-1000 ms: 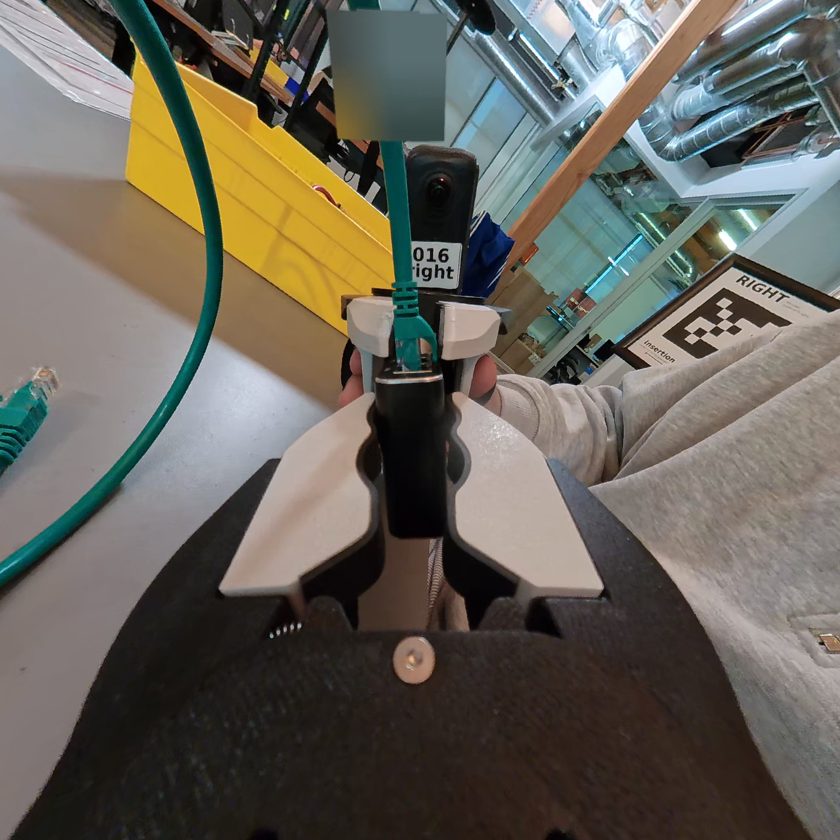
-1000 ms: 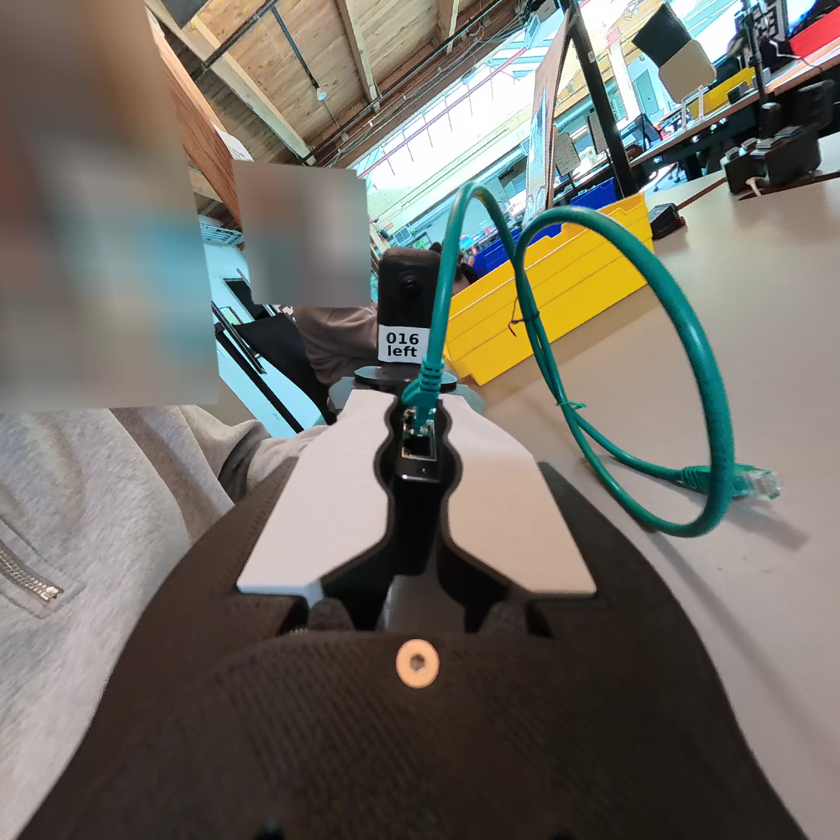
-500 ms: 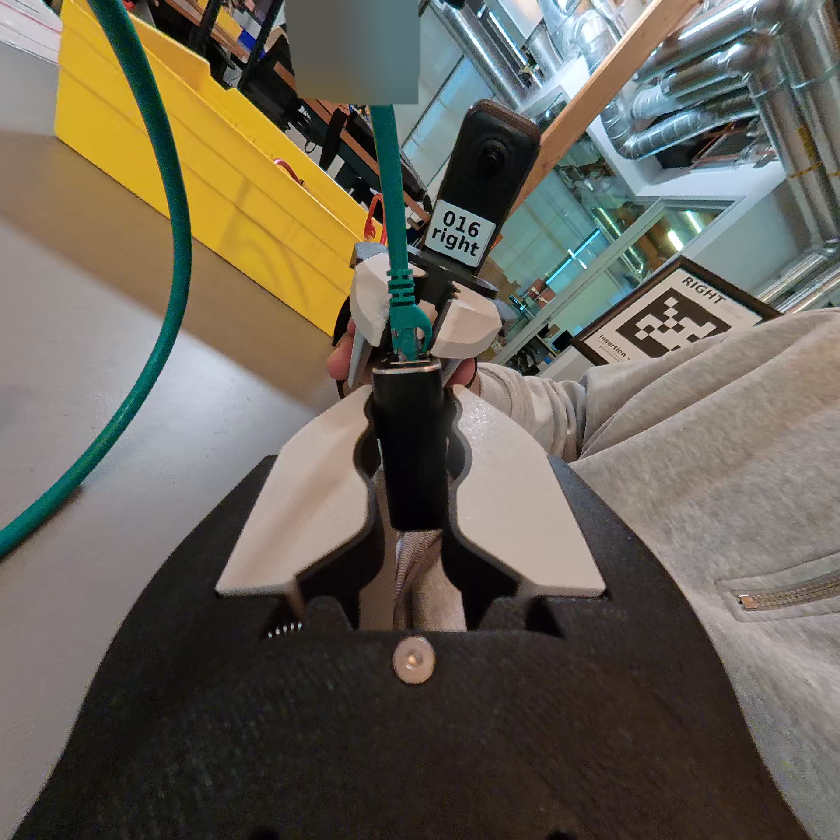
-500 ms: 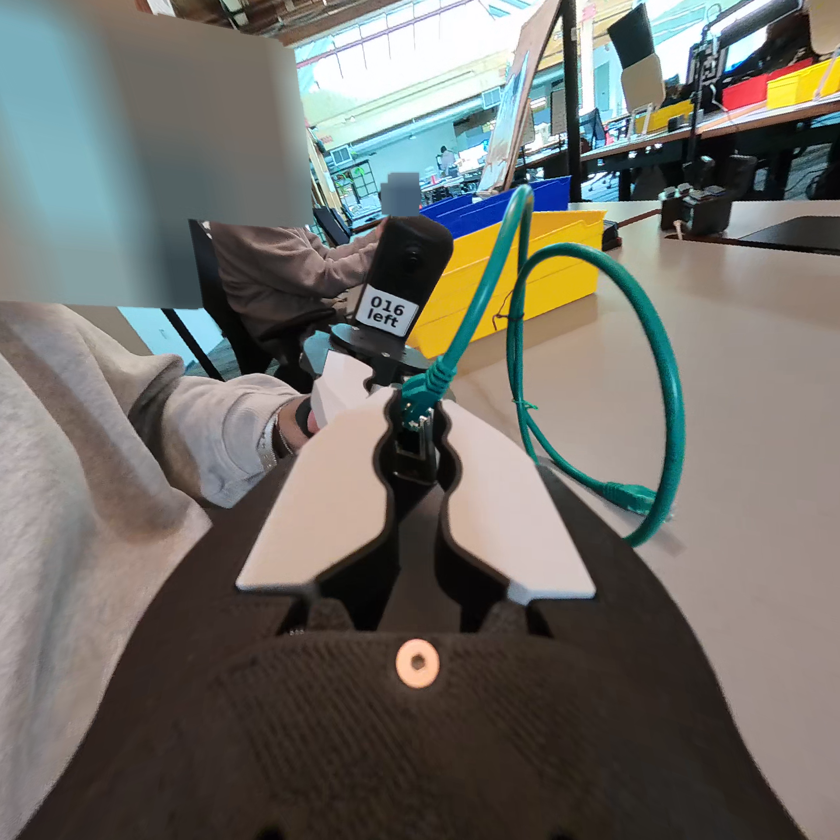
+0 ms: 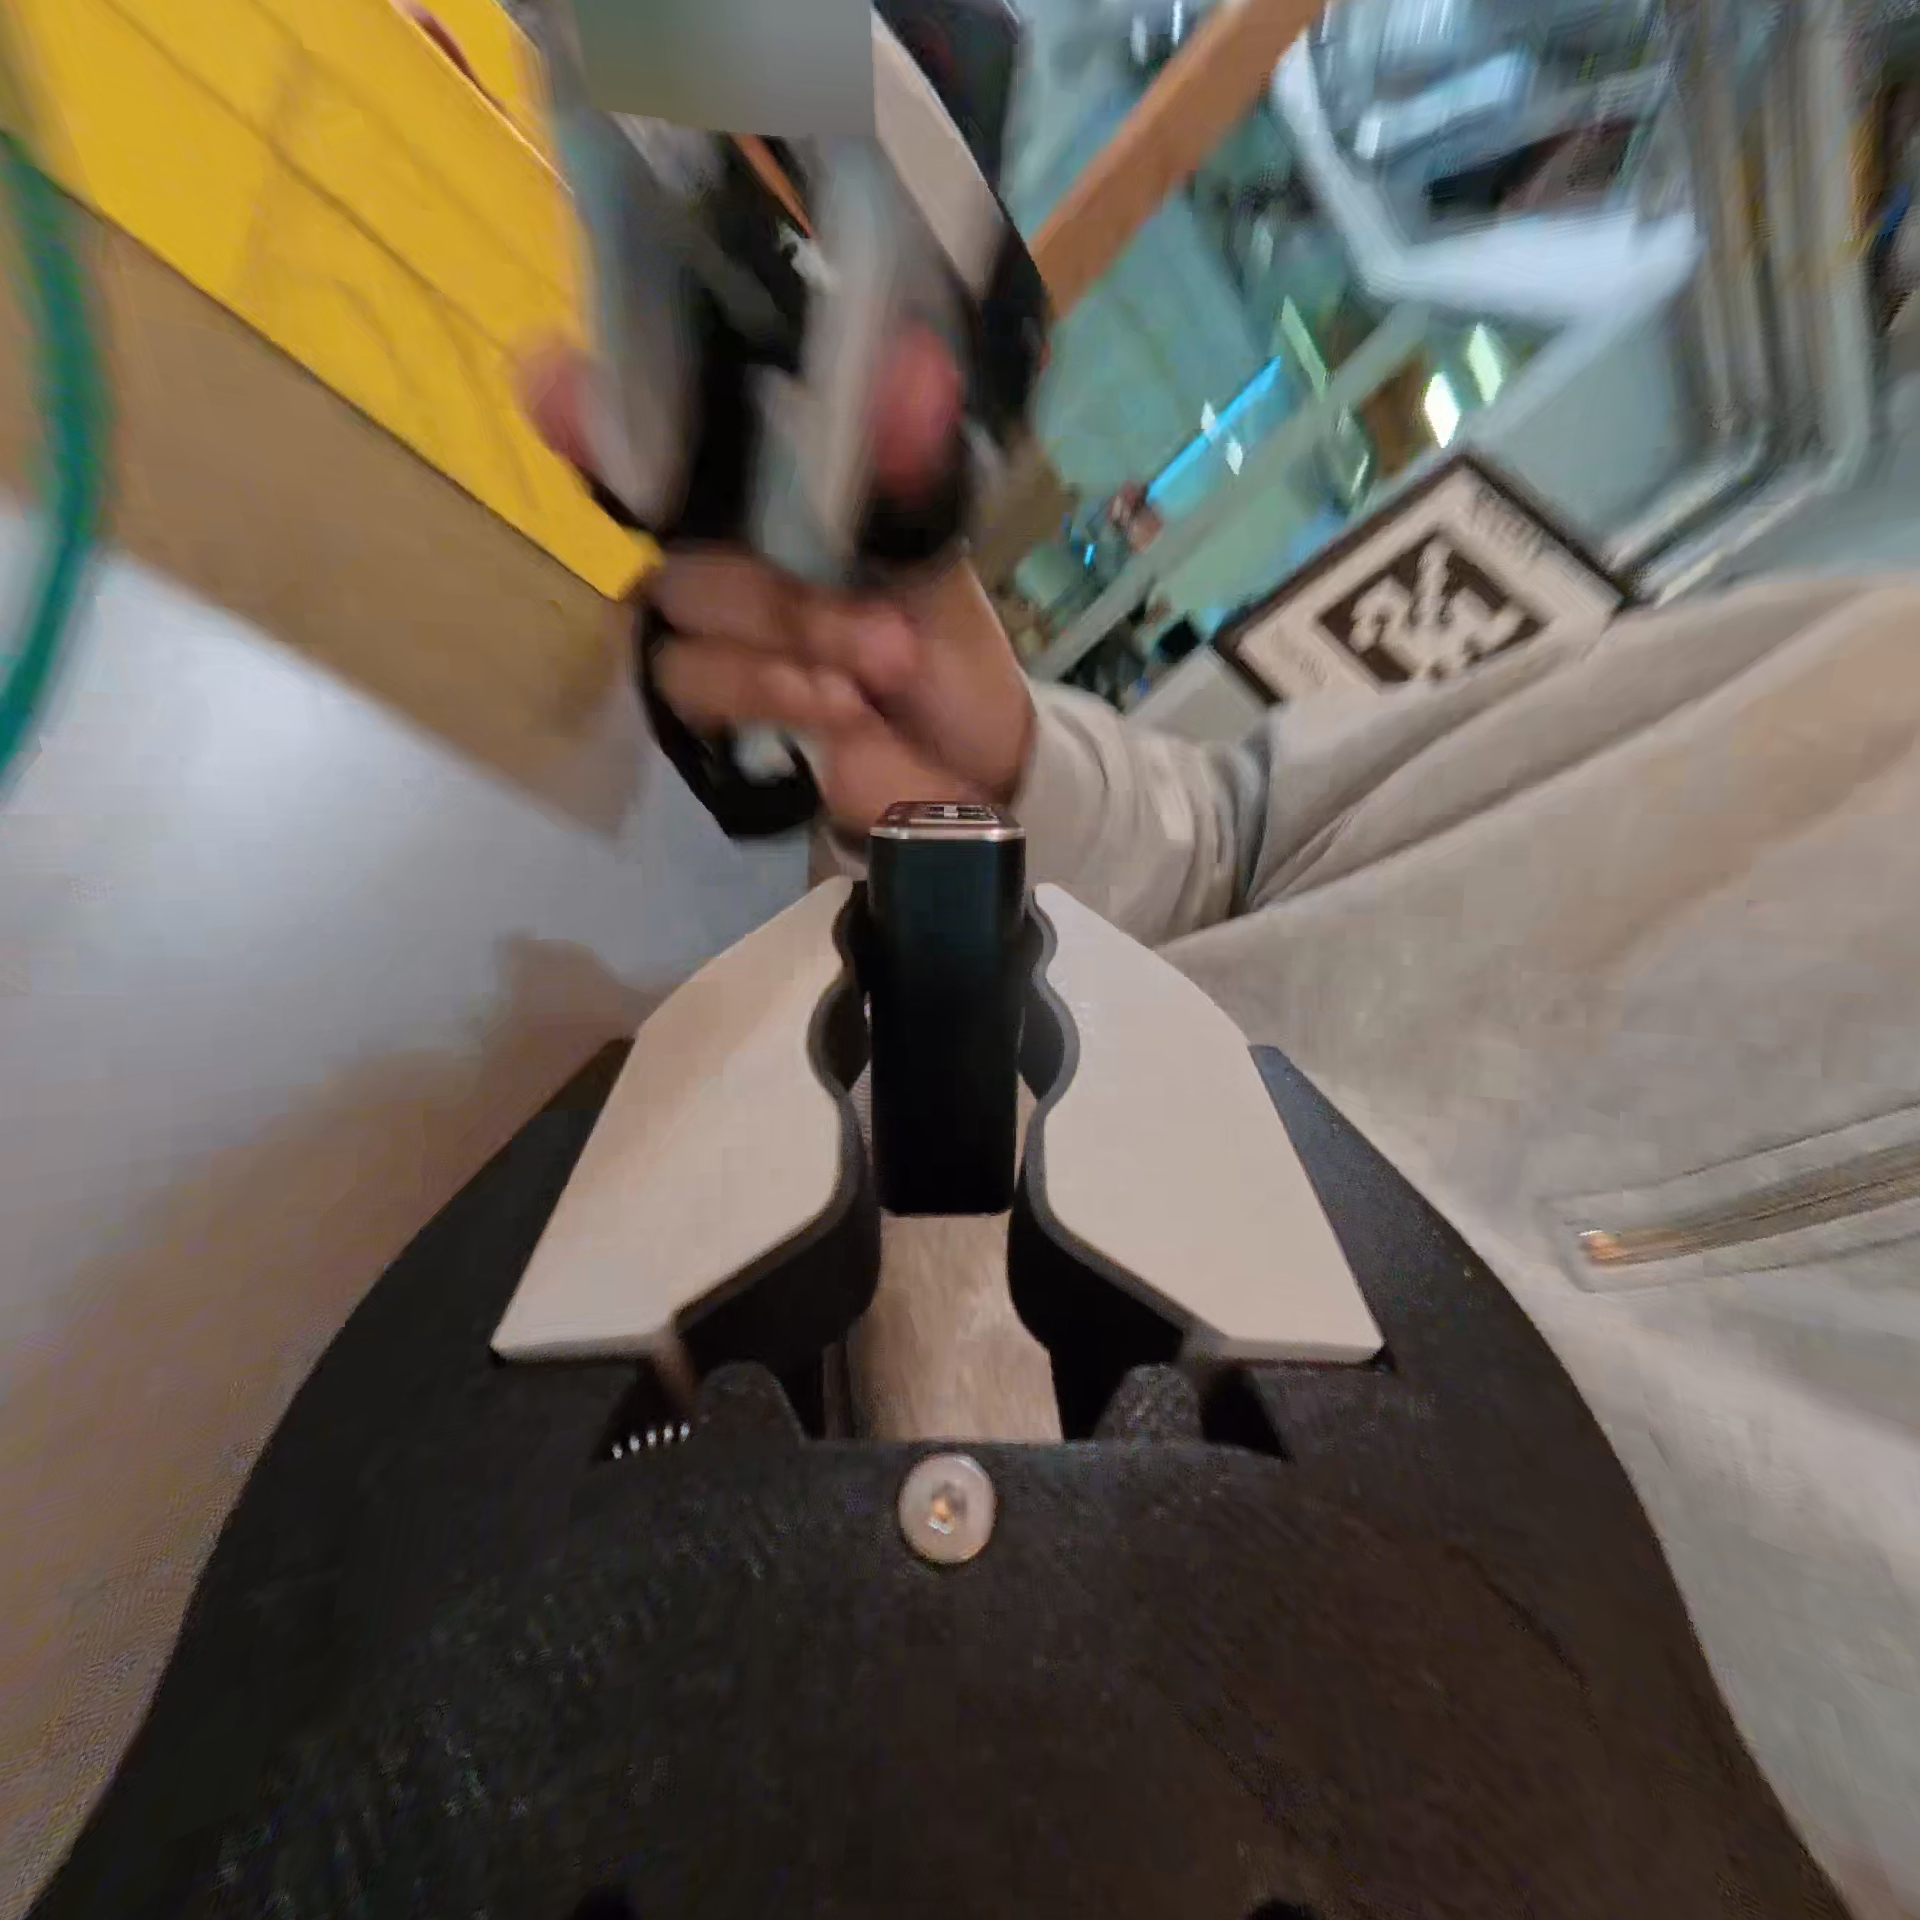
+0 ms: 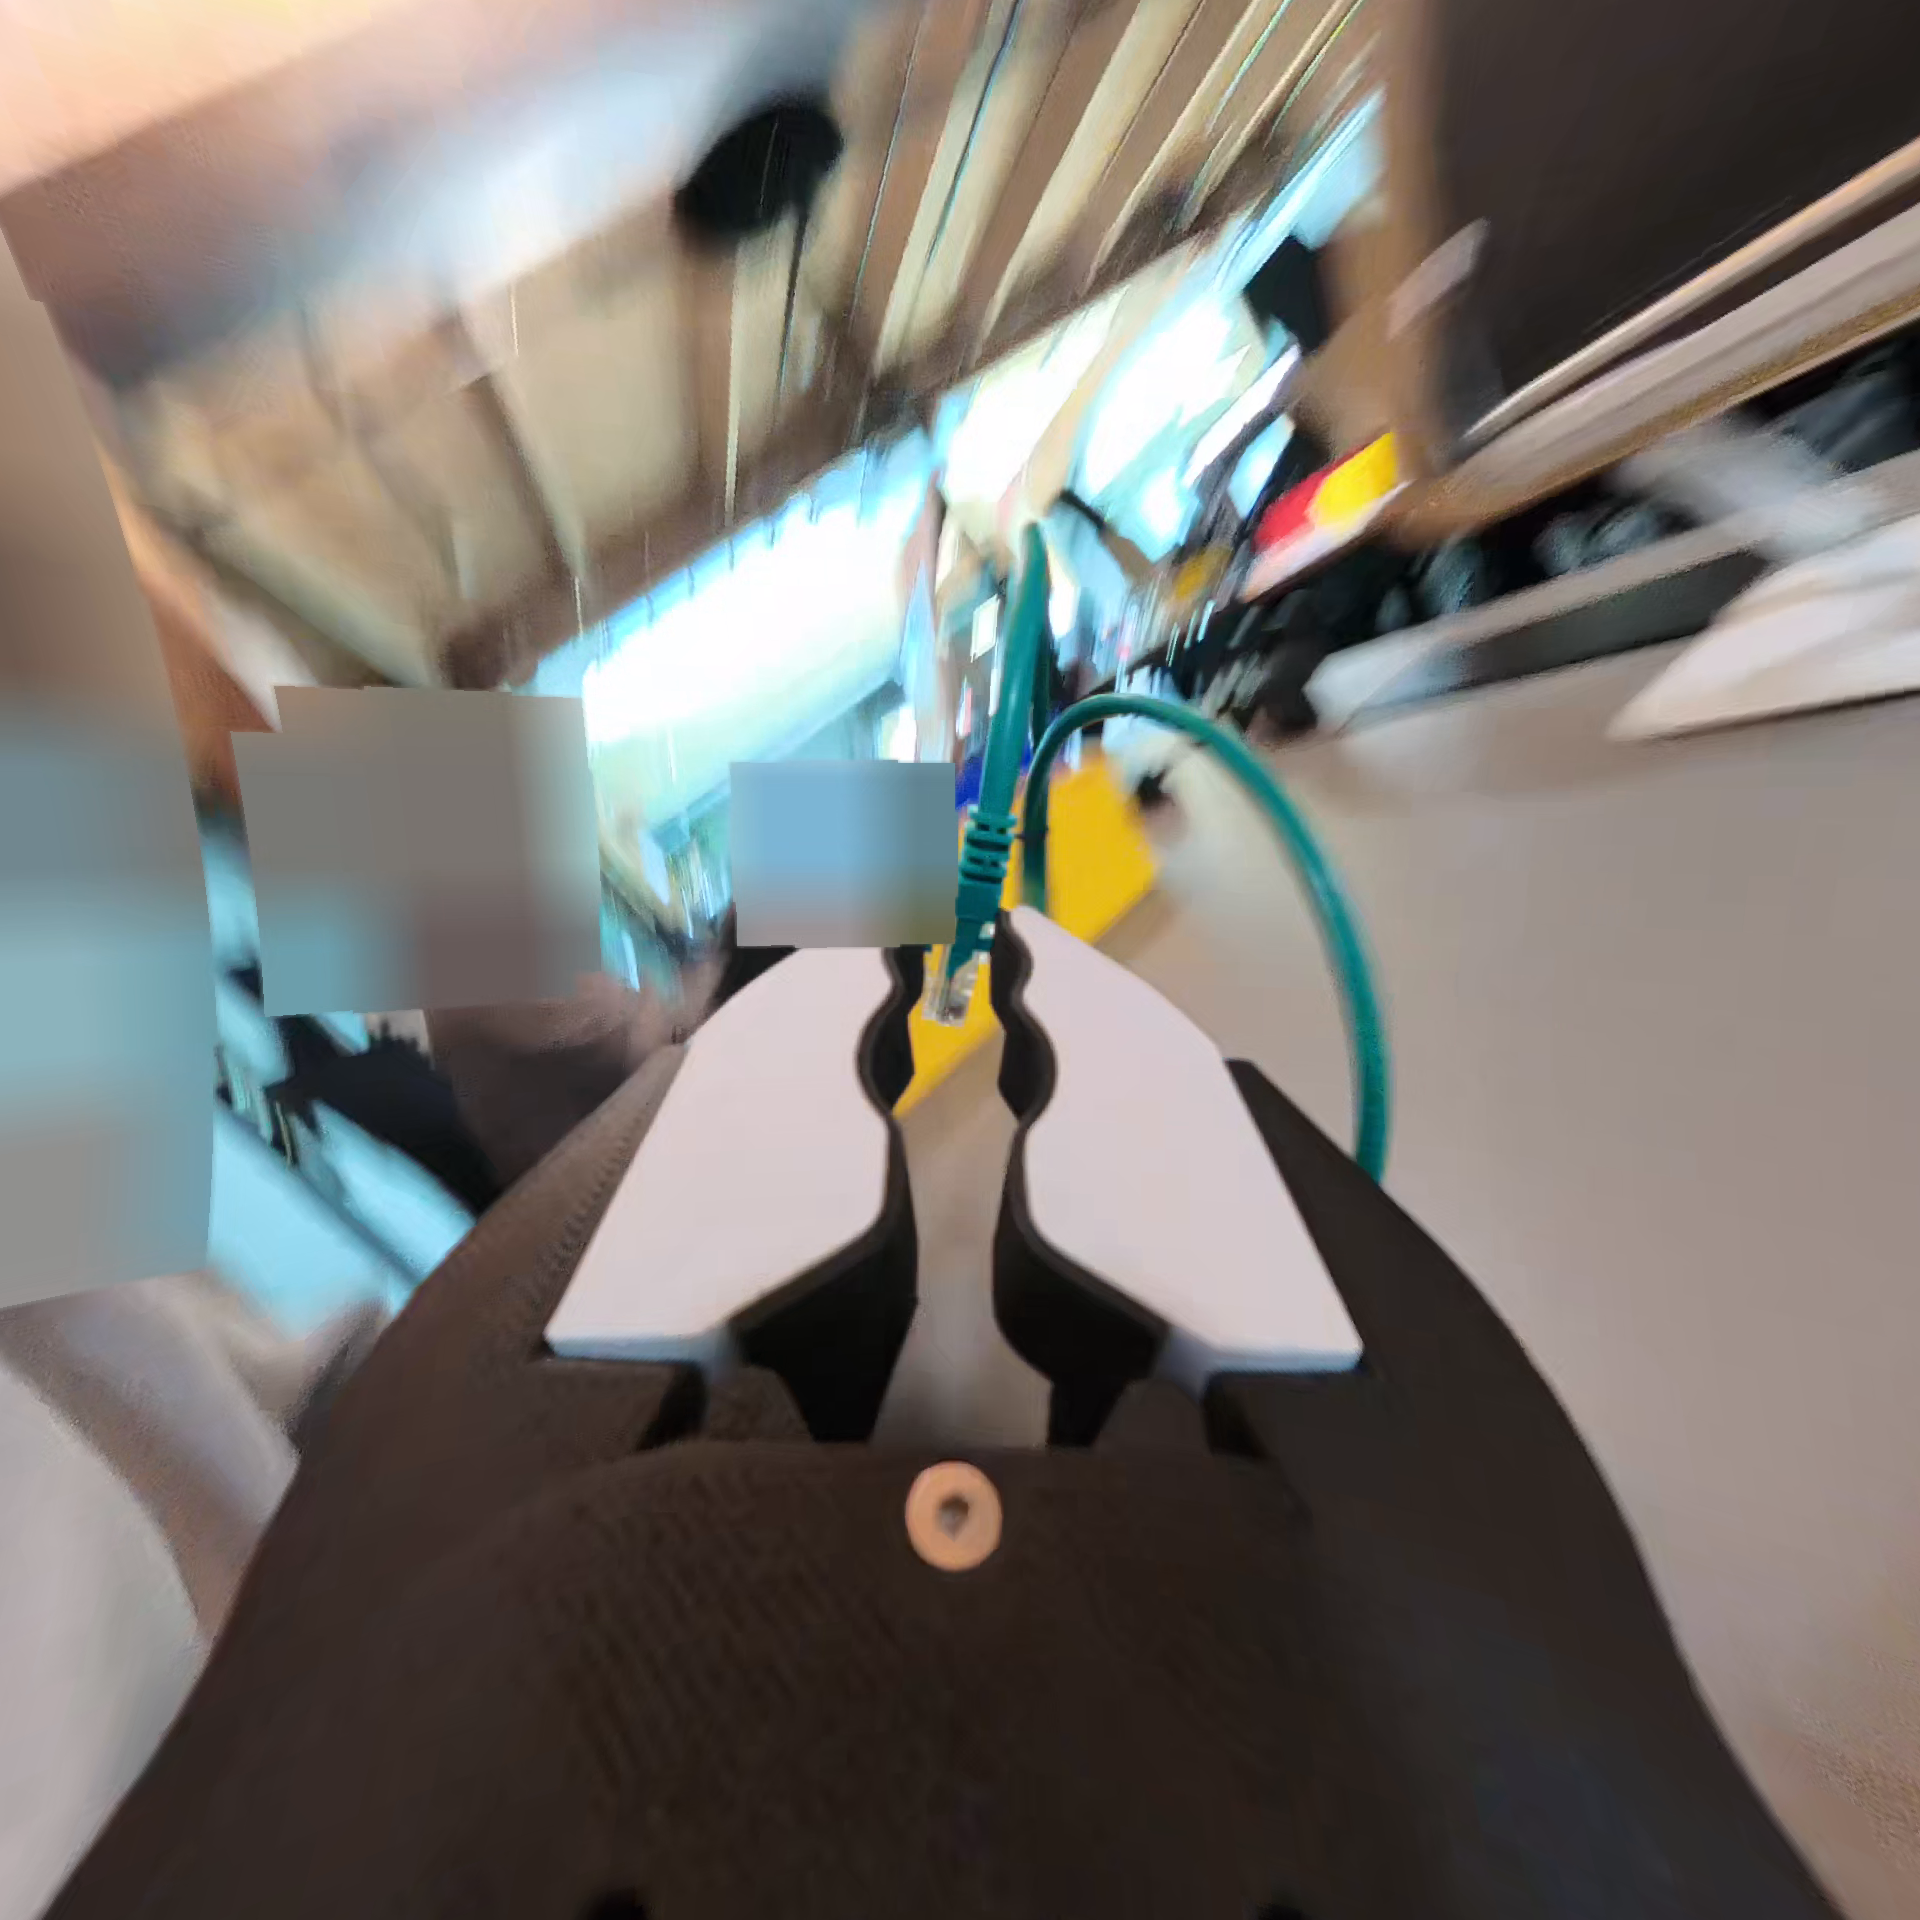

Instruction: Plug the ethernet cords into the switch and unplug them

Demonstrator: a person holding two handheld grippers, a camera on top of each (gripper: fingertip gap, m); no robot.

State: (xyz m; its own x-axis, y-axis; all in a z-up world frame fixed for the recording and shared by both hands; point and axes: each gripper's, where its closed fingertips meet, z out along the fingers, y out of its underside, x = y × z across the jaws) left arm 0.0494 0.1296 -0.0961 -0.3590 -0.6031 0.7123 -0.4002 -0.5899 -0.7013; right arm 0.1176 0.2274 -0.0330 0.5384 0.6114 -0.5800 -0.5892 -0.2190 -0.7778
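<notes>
In the left wrist view my left gripper (image 5: pixel 943 914) is shut on a small black switch (image 5: pixel 943 1039), whose port end points forward with nothing plugged in. The right gripper (image 5: pixel 810 343) is a blur above and beyond it, held by a hand (image 5: pixel 831 665). In the right wrist view my right gripper (image 6: pixel 956 961) is shut on the plug (image 6: pixel 961 982) of a green ethernet cord (image 6: pixel 1340 935). The plug's clear tip points back between the fingers. The cord loops up and down to the right. The switch does not show in this view.
A yellow bin (image 5: pixel 312 208) stands on the grey table (image 5: pixel 260 883) beyond the grippers; it also shows in the right wrist view (image 6: pixel 1091 862). A grey sleeve and jacket (image 5: pixel 1507 935) fill the right side. Part of the green cord (image 5: pixel 52 468) curves at the left edge.
The plug has come out of the switch. My right gripper has pulled up and away with the cord, fast enough to blur. My left gripper still holds the switch.
</notes>
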